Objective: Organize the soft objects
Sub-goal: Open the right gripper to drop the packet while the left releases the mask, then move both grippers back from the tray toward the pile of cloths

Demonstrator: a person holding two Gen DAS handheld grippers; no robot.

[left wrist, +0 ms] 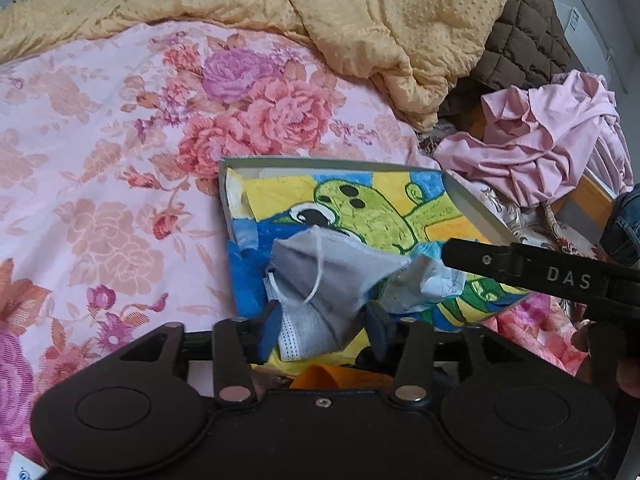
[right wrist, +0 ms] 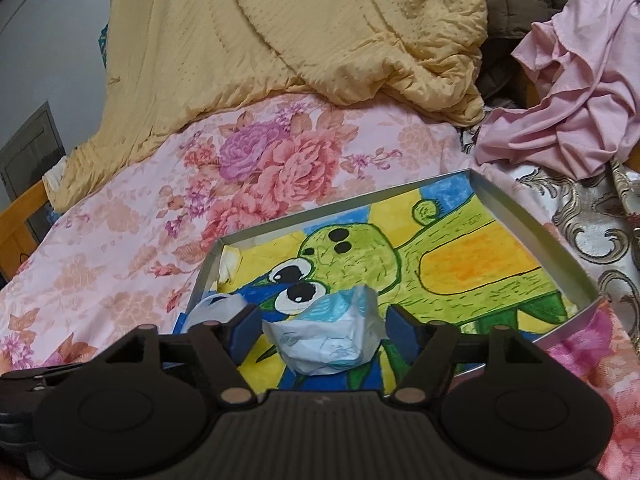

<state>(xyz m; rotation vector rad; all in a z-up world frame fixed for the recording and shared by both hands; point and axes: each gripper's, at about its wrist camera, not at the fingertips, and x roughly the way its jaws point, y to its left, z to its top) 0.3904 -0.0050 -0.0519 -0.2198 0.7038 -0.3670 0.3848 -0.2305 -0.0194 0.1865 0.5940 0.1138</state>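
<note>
A shallow grey tray (left wrist: pixel 320 160) (right wrist: pixel 520 208) lined with a green cartoon drawing lies on the floral bedsheet. A grey face mask (left wrist: pixel 320 272) with a white ear loop rests in its near corner, between the fingers of my left gripper (left wrist: pixel 324 328). The jaws stand apart and do not press it. Beside it lies a crumpled light-blue and white mask (left wrist: pixel 420 284) (right wrist: pixel 328 340). My right gripper (right wrist: pixel 324 332) straddles that one, open, with gaps on both sides. One right finger (left wrist: pixel 500 260) reaches in from the right in the left wrist view.
A rumpled yellow quilt (left wrist: pixel 360 20) (right wrist: pixel 280 40) covers the far side of the bed. A pink garment (left wrist: pixel 552 136) (right wrist: pixel 580 100) and a brown quilted piece (left wrist: pixel 528 40) are heaped at the right. The floral sheet (left wrist: pixel 100 160) spreads left. A wooden bed rail (right wrist: pixel 16 220) runs along the left edge.
</note>
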